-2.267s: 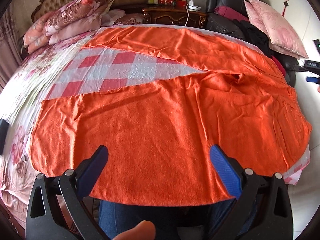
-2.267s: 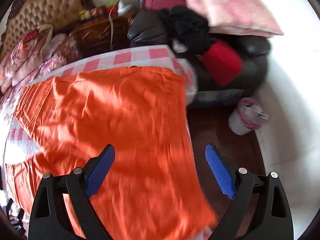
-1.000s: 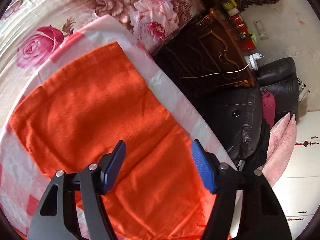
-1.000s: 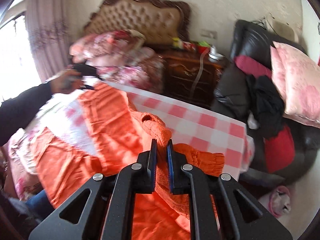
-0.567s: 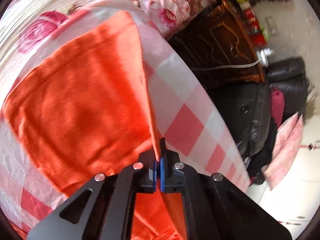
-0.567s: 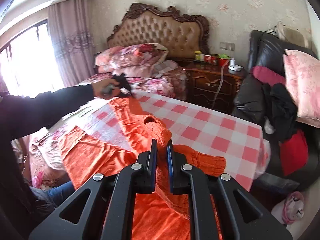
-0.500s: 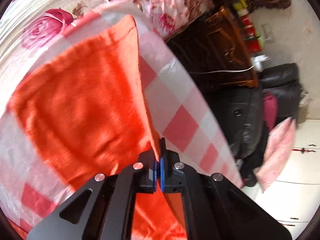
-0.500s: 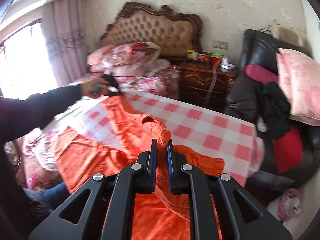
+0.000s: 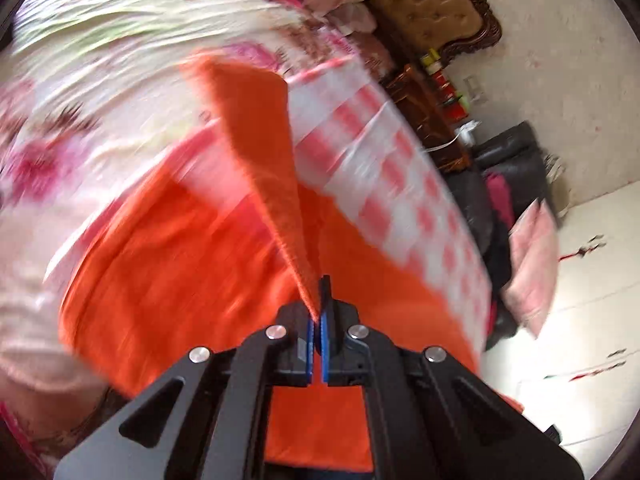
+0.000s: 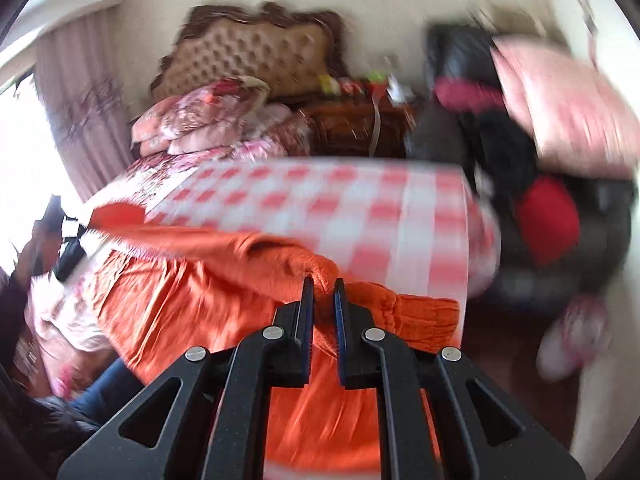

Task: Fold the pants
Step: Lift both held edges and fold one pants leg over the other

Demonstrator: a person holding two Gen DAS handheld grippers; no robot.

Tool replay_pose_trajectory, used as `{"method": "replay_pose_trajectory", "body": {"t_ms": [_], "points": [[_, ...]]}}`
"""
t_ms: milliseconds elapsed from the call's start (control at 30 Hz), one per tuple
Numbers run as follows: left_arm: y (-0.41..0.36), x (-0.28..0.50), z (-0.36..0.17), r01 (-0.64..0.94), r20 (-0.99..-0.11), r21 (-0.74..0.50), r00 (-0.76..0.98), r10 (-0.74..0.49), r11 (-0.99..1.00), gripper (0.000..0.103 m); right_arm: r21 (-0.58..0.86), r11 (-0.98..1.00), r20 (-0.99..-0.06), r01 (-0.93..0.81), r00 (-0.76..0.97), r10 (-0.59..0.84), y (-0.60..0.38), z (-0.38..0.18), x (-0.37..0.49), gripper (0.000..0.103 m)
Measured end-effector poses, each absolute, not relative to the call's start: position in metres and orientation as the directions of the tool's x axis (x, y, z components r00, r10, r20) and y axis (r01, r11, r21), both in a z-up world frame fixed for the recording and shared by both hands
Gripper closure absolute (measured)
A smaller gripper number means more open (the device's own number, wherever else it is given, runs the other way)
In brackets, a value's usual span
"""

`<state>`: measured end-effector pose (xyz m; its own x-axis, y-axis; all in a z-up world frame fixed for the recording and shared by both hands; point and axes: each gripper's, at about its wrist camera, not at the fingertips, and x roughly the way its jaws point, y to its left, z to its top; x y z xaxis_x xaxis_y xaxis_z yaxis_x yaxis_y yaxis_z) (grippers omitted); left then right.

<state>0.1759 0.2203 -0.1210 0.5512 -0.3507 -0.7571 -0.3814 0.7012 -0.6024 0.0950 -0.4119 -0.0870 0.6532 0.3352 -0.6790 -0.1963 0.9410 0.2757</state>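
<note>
1. The left gripper (image 9: 319, 312) has its fingers pressed together on a thin edge of the orange pants (image 9: 168, 264). The cloth rises from the blue pads as a taut, narrow ridge running up and away from the camera.
2. The right gripper (image 10: 321, 296) is clamped on a thick bunched fold of the same pants (image 10: 192, 304), the fabric humped up between the two fingers; the gathered waistband lies just to the right of it.
3. Below and around both grippers the rest of the pants spreads over the bed — part lifted along the held edge, part lying flat and wrinkled.
4. In the right wrist view a bit of blue denim (image 10: 104, 384) shows at the lower left, below the hanging orange cloth.
5. Under the pants lies a red-and-white checked cloth (image 10: 360, 216), bare on its far side, covering the near end of the bed.
6. Beyond that is the floral bedspread (image 9: 120, 40), with pink floral pillows (image 10: 200, 120) stacked at the head.
7. Further back stands the tufted headboard (image 10: 256, 56) against the wall, with a dark wooden nightstand (image 10: 352, 128) beside it carrying small items too blurred to tell.
8. To the right is a black leather chair (image 10: 460, 56) heaped with dark and red clothes and a pink pillow (image 10: 560, 104). Both views are blurred.
</note>
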Motion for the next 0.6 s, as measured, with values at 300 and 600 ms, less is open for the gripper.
{"method": "replay_pose_trajectory", "body": {"t_ms": [300, 600], "points": [[0.218, 0.105, -0.180, -0.396, -0.745, -0.610, 0.583, -0.325, 0.687, 0.072, 0.509, 0.859, -0.692, 0.051, 0.618, 0.374, -0.419, -0.156, 0.050, 0.087], [0.260, 0.108, -0.187, -0.375, -0.645, -0.735, 0.644, -0.411, 0.565, 0.084, 0.733, 0.661, -0.568, 0.160, 0.679, 0.465, -0.428, -0.144, 0.047, 0.022]]}}
